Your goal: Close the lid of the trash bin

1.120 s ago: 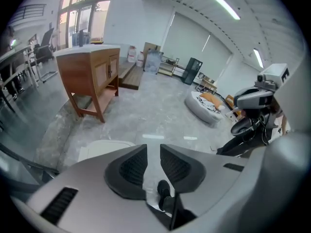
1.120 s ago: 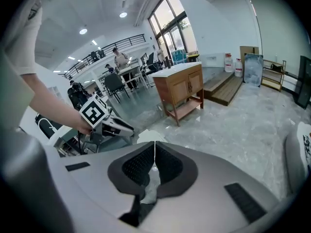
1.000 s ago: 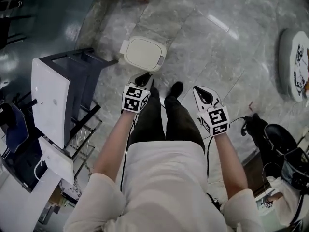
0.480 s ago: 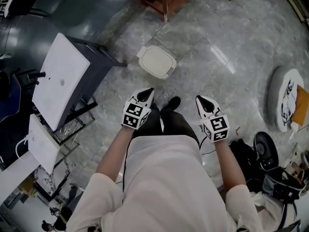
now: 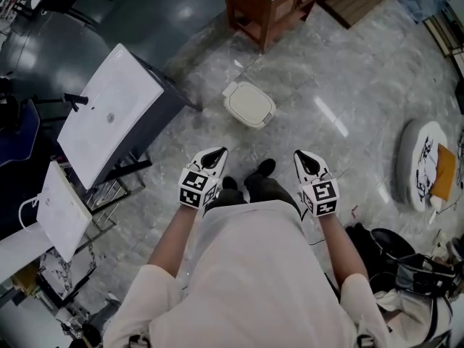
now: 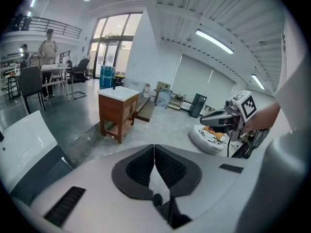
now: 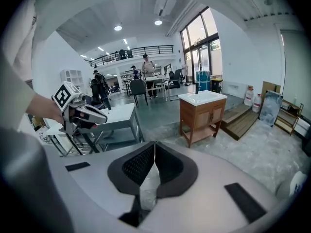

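A small cream trash bin (image 5: 249, 105) stands on the marble floor ahead of the person's feet, its lid lying flat and closed. My left gripper (image 5: 217, 152) hangs well above the floor, short of the bin and apart from it, jaws shut with nothing between them. My right gripper (image 5: 299, 155) is held level with it to the right, also shut and empty. In the left gripper view the pads (image 6: 154, 165) meet at a thin line and the right gripper (image 6: 206, 120) shows beyond. In the right gripper view the pads (image 7: 154, 166) meet too, with the left gripper (image 7: 99, 116) at the left.
A white-topped dark table (image 5: 109, 114) and a wire rack (image 5: 109, 194) stand at the left. A wooden cabinet (image 5: 272, 2) is beyond the bin. A round pet bed (image 5: 424, 165) lies at the right, bags and cables (image 5: 406, 267) at lower right. People stand at far desks (image 6: 48, 47).
Both grippers have risen away from the floor and the bin, which now looks smaller and farther. The view has lifted, bringing the wooden cabinet into sight.
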Demonstrator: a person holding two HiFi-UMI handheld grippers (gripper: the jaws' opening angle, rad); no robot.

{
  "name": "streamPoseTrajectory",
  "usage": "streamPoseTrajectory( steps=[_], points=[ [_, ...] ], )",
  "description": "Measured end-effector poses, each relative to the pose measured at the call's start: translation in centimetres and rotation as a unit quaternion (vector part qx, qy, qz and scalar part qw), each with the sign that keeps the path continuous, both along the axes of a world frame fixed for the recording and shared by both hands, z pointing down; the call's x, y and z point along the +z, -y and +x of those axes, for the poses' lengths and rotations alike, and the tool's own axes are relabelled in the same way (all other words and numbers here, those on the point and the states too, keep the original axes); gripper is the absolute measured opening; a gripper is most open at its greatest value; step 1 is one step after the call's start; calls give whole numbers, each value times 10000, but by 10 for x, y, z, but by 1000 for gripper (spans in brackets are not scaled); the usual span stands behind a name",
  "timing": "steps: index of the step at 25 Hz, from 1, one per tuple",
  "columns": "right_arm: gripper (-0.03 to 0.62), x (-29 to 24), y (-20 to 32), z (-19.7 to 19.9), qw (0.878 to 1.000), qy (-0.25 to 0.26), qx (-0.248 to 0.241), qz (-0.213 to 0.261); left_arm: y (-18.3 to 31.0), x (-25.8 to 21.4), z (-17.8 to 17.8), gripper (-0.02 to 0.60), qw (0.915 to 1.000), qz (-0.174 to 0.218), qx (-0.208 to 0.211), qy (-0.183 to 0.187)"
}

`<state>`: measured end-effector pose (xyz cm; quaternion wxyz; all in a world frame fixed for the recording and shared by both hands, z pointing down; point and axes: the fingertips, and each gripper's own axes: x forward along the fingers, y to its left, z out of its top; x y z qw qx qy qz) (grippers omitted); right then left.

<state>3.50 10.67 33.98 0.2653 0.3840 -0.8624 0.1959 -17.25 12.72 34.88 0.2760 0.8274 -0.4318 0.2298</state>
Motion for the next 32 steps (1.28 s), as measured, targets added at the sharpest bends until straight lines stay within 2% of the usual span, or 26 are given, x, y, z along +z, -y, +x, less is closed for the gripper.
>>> streamPoseTrajectory(
  steps=[8,15,21,32],
  points=[
    [31,-34,-44,-34,9985,-185,217,471,-54,-29,-40,20,9996,254,31,-143],
    [31,-59,-90,-48,9951,-310,391,851,-93,-49,-59,20,9983,511,74,-278],
    [31,-72,-118,-37,9933,-300,519,986,-121,-60,-53,20,9974,620,213,-284],
    [31,-100,-131,1,9926,-182,176,1190,-140,-93,-25,20,9936,1000,-364,-389]
  ],
)
